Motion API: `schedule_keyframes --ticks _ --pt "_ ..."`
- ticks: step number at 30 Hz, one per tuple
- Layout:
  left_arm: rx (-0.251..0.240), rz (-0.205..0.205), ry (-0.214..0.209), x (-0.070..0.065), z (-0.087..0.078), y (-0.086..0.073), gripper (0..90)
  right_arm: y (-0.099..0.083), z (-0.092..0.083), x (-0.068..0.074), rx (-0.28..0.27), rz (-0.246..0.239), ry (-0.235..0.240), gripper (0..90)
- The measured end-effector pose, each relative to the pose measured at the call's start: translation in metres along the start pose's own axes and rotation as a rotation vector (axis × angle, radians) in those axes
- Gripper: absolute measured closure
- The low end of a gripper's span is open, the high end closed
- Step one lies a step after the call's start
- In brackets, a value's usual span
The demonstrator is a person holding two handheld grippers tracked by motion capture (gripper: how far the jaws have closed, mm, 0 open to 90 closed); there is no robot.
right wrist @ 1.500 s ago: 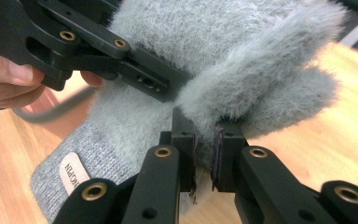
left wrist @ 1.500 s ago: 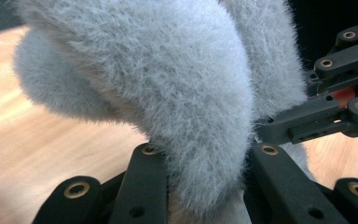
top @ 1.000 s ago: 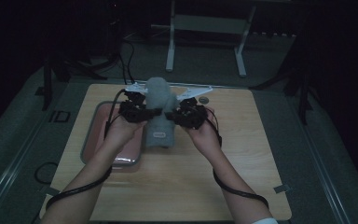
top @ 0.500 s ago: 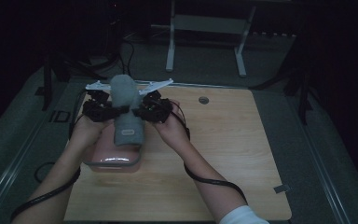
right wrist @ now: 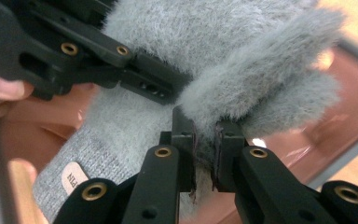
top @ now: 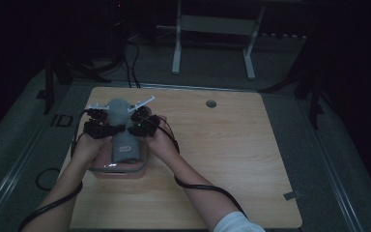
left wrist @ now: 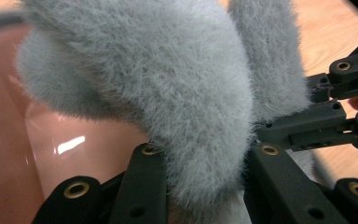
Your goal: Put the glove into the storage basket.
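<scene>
Grey fuzzy hat [top: 119,126] pinched between both hand-held grippers, over pink tray [top: 118,170].

grey fluff over a pink tray, on pale wood

you're holding a furry grey hat [top: 121,126] with a plain grey knit part and a small beige label [right wrist: 73,178]; your grippers, left gripper [left wrist: 200,186] and right gripper [right wrist: 204,158], are black with brass-coloured rivets, above a glossy salmon-pink tray [top: 107,169] on the light wood-grain table [top: 232,145].
</scene>
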State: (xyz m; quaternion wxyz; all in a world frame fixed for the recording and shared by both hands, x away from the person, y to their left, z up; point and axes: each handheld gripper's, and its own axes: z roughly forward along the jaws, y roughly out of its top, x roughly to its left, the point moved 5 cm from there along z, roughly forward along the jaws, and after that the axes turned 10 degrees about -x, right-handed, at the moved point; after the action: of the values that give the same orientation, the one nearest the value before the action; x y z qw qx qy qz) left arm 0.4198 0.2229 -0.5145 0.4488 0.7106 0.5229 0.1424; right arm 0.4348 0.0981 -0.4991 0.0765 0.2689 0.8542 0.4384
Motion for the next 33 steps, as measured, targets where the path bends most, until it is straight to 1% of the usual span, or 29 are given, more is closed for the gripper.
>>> schedule_keyframes --ticks 1,3,5,7,8,9,10,11,12,13,15,16,17,19,21,22,23,24,25,26,27,29,30,31,32,33 --pt "0.012 -0.002 0.004 0.001 0.004 -0.003 76.0 -0.003 0.004 -0.001 0.015 0.005 -0.008 82.1" --pt "0.039 -0.023 0.006 0.004 0.012 -0.008 75.9 -0.009 0.011 -0.002 0.046 -0.002 -0.026 82.0" --pt "0.064 -0.031 0.019 0.005 0.019 -0.012 75.8 -0.013 0.018 -0.003 0.080 -0.002 -0.042 81.6" --pt "0.087 -0.036 0.032 0.007 0.025 -0.015 75.8 -0.017 0.024 -0.005 0.105 -0.005 -0.047 80.3" --pt "0.099 -0.041 0.034 0.007 0.028 -0.016 75.7 -0.018 0.026 -0.005 0.116 0.003 -0.050 79.0" --pt "0.105 -0.044 0.037 0.008 0.030 -0.017 75.7 -0.019 0.028 -0.006 0.129 -0.004 -0.059 76.2" --pt "0.114 -0.047 0.044 0.008 0.033 -0.018 75.6 -0.019 0.028 -0.006 0.140 -0.002 -0.056 74.1" --pt "0.114 -0.047 0.044 0.008 0.033 -0.018 75.5 -0.019 0.028 -0.006 0.140 -0.002 -0.056 74.1" --pt "0.137 -0.045 0.055 0.009 0.038 -0.021 75.5 -0.019 0.028 -0.006 0.148 -0.007 -0.058 70.9" --pt "0.151 -0.054 0.060 0.011 0.041 -0.023 75.3 -0.020 0.030 -0.007 0.169 -0.012 -0.046 64.3" --pt "0.164 -0.064 0.061 0.014 0.045 -0.026 74.4 -0.022 0.028 -0.007 0.173 -0.025 -0.046 60.3" --pt "0.176 -0.061 0.062 0.015 0.046 -0.026 74.1 -0.022 0.027 -0.008 0.171 -0.032 -0.042 58.2" --pt "0.183 -0.053 0.058 0.016 0.046 -0.026 73.4 -0.022 0.025 -0.007 0.165 -0.033 -0.038 57.7" --pt "0.183 -0.054 0.057 0.016 0.047 -0.025 71.4 -0.021 0.020 -0.006 0.147 -0.037 -0.021 54.5" --pt "0.162 -0.063 0.057 0.017 0.046 -0.024 66.9 -0.020 0.012 -0.005 0.124 -0.038 -0.009 52.4" --pt "0.144 -0.065 0.059 0.017 0.044 -0.023 62.8 -0.019 0.008 -0.005 0.112 -0.036 -0.002 51.6" --pt "0.117 -0.071 0.054 0.016 0.042 -0.021 57.7 -0.018 0.004 -0.005 0.100 -0.034 0.005 50.4" --pt "0.099 -0.084 0.053 0.017 0.040 -0.020 52.3 -0.017 -0.001 -0.005 0.086 -0.036 0.007 49.9" --pt "0.081 -0.083 0.041 0.016 0.038 -0.018 46.5 -0.016 -0.005 -0.006 0.071 -0.033 0.012 49.1" --pt "0.054 -0.072 0.033 0.015 0.035 -0.015 38.9 -0.015 -0.009 -0.006 0.058 -0.023 0.022 48.3" --pt "0.033 -0.071 0.049 0.015 0.033 -0.012 33.1 -0.014 -0.014 -0.007 0.045 -0.018 0.027 48.1" --pt "-0.018 -0.065 0.074 0.016 0.027 -0.006 26.0 -0.012 -0.022 -0.007 0.025 -0.019 0.035 45.6" --pt "-0.042 -0.056 0.086 0.016 0.023 -0.003 22.7 -0.012 -0.026 -0.007 0.017 -0.015 0.040 43.8" --pt "-0.059 -0.038 0.108 0.017 0.019 0.000 18.5 -0.012 -0.030 -0.008 0.010 -0.020 0.044 41.3" --pt "-0.075 -0.027 0.114 0.016 0.015 0.002 17.3 -0.012 -0.034 -0.009 0.000 -0.027 0.038 39.8" --pt "-0.086 -0.018 0.110 0.015 0.011 0.004 17.3 -0.012 -0.038 -0.010 -0.008 -0.027 0.039 38.6"
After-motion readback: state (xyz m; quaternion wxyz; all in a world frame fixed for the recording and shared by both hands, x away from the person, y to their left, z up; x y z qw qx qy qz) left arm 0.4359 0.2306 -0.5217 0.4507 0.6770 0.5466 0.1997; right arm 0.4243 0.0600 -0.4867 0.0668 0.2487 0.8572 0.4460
